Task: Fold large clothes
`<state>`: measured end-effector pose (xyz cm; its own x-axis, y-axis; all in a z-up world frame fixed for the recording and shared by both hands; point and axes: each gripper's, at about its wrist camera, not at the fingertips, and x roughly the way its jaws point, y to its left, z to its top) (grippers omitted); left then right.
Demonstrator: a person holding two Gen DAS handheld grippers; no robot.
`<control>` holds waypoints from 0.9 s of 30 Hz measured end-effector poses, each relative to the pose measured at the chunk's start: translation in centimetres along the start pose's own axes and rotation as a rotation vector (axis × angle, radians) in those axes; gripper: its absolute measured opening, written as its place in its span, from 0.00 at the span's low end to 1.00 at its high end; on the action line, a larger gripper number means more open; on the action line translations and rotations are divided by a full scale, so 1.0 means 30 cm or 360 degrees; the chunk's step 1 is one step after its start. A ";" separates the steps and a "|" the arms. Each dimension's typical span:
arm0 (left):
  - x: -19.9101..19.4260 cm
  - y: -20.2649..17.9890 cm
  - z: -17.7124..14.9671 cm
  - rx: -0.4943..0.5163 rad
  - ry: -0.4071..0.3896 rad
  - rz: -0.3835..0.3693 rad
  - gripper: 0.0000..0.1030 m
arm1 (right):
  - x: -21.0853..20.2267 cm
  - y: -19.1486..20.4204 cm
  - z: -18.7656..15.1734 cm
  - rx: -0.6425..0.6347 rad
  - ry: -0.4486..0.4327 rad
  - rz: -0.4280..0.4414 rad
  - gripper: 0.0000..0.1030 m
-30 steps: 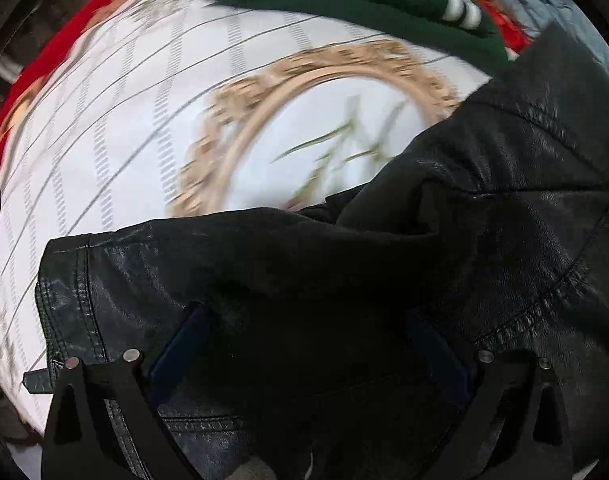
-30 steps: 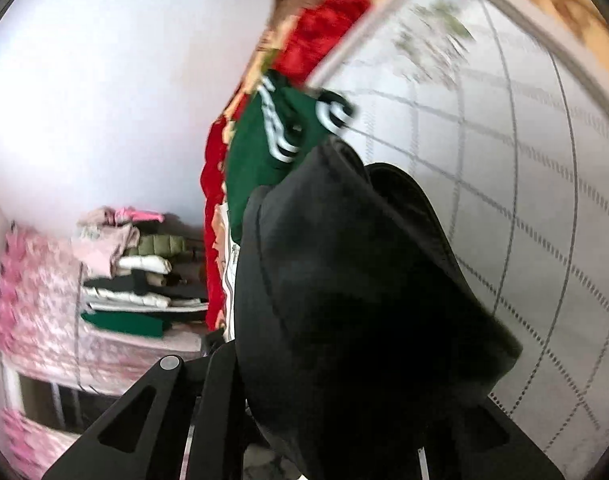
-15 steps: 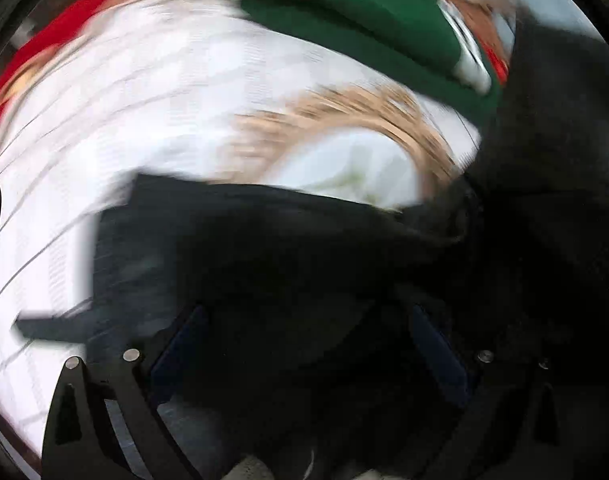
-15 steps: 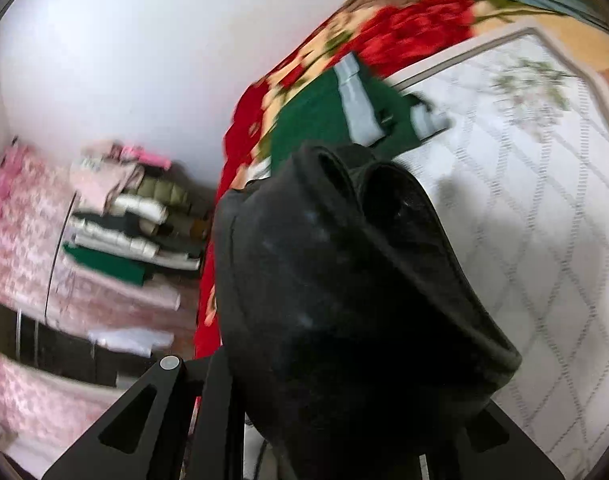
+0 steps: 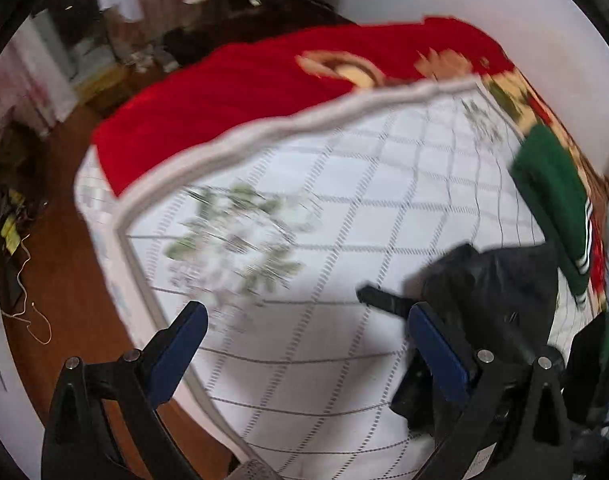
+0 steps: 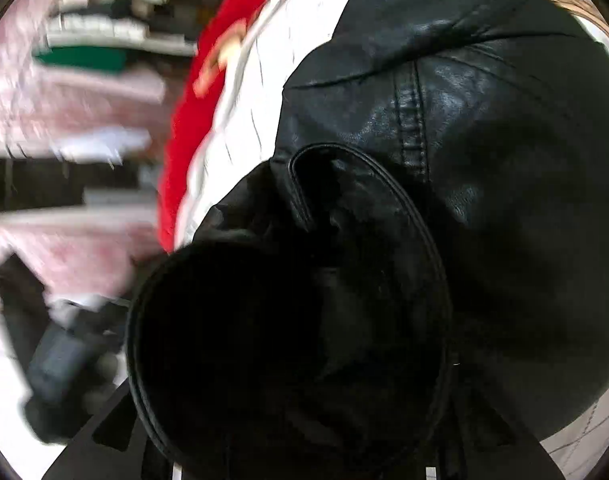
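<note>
A black leather jacket fills the right wrist view, its bunched folds covering my right gripper's fingers. Only the gripper's black base shows at the bottom edge, so whether it is shut cannot be read. In the left wrist view the jacket lies bunched on the white quilted bed at the right, beside the right blue finger. My left gripper is open and empty, its blue pads spread wide above the bed's white surface.
A folded green garment lies at the bed's far right. A red blanket covers the far end. The bed's corner and brown floor are at left. Shelves with folded clothes stand beyond the bed.
My left gripper has let go of the jacket and swung left off it, now open over bare bed. The right gripper has tipped down onto the jacket, which now fills its view.
</note>
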<state>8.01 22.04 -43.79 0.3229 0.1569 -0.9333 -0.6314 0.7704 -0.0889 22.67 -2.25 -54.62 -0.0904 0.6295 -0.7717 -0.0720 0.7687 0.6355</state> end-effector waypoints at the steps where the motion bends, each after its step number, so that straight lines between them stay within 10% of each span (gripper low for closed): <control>1: -0.016 0.020 0.011 -0.0011 -0.0025 0.0005 1.00 | -0.008 0.014 -0.004 -0.0037 0.0003 -0.0013 0.38; 4: -0.070 0.012 0.040 -0.0039 -0.0076 -0.0036 1.00 | -0.086 0.042 -0.023 -0.0122 0.0075 0.0166 0.93; 5: -0.081 0.004 0.044 -0.0046 -0.0085 -0.0069 1.00 | -0.124 0.042 -0.034 -0.0108 0.0120 0.0246 0.94; 10: -0.083 -0.101 0.086 0.0028 -0.0109 -0.0180 1.00 | -0.326 -0.040 -0.041 0.0016 0.0058 0.0200 0.93; 14: 0.001 -0.204 0.051 0.0135 -0.0037 -0.0194 1.00 | -0.350 -0.153 0.066 0.0104 -0.0003 -0.0079 0.42; 16: 0.052 -0.246 0.025 0.0188 0.0023 -0.0170 1.00 | -0.279 -0.199 0.130 0.0147 -0.0003 -0.0152 0.35; 23: 0.179 -0.327 -0.041 0.0340 0.0151 -0.0108 1.00 | -0.040 -0.229 0.213 0.0130 0.0198 -0.0431 0.44; 27: 0.159 -0.340 -0.012 0.0331 0.0133 -0.0120 1.00 | -0.210 -0.217 0.220 0.0193 0.0172 -0.0204 0.44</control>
<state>15.74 14.71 -47.45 0.2986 0.0487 -0.9531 -0.4460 0.8900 -0.0943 30.25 -10.47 -54.06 -0.1946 0.5147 -0.8350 0.0295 0.8540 0.5195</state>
